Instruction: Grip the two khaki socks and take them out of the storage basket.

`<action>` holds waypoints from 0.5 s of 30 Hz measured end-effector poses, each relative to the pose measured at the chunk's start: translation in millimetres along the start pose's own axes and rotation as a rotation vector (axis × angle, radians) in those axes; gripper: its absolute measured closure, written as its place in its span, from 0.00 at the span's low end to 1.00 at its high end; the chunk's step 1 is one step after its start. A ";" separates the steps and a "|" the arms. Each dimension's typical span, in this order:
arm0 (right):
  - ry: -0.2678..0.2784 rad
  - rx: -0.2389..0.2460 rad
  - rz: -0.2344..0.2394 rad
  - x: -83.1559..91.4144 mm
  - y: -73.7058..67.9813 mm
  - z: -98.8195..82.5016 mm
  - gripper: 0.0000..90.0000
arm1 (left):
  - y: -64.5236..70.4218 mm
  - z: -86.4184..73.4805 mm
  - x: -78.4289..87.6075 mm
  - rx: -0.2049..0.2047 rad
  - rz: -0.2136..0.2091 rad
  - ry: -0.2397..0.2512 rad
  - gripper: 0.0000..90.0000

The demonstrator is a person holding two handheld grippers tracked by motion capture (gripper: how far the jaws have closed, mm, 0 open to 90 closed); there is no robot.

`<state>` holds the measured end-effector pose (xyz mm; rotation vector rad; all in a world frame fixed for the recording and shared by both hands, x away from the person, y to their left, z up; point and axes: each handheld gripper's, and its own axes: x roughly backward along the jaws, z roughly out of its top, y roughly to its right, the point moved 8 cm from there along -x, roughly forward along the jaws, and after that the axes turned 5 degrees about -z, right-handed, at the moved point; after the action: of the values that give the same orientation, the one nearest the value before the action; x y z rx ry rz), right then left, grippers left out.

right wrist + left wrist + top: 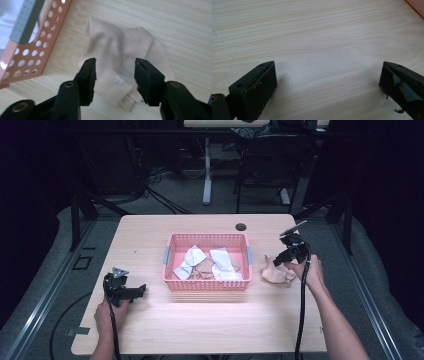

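Note:
A crumpled beige cloth lies on the wooden table just right of a pink perforated basket. My right gripper points down at the cloth. In the right gripper view its jaws stand apart above the cloth, and the pads do not press on it. The basket wall shows at the left there. White and beige cloths lie inside the basket. Near the table's front left, my left gripper is held low and open, with bare wood between its jaws.
A dark round cable hole sits in the table behind the basket. The basket's orange corner edges into the left gripper view. Beyond the table's far edge stand a desk leg and dark chairs. Black cables trail from both grippers.

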<state>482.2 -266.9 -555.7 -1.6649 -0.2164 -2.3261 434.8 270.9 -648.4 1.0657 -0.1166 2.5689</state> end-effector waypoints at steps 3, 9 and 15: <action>0.020 0.006 0.007 10.1 -1.9 -3.8 0.38 | 0.0 0.0 0.0 0.000 0.000 0.000 0.01; 0.072 0.042 0.034 34.3 -9.4 -15.5 0.17 | 0.0 0.0 0.0 0.001 0.000 0.000 0.01; 0.130 0.065 0.037 55.9 -13.8 -35.4 0.08 | 0.0 0.0 0.0 0.001 0.000 0.000 0.01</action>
<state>429.1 -271.0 -514.1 -1.4689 -0.2292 -2.3631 434.8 270.8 -648.4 1.0659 -0.1157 2.5692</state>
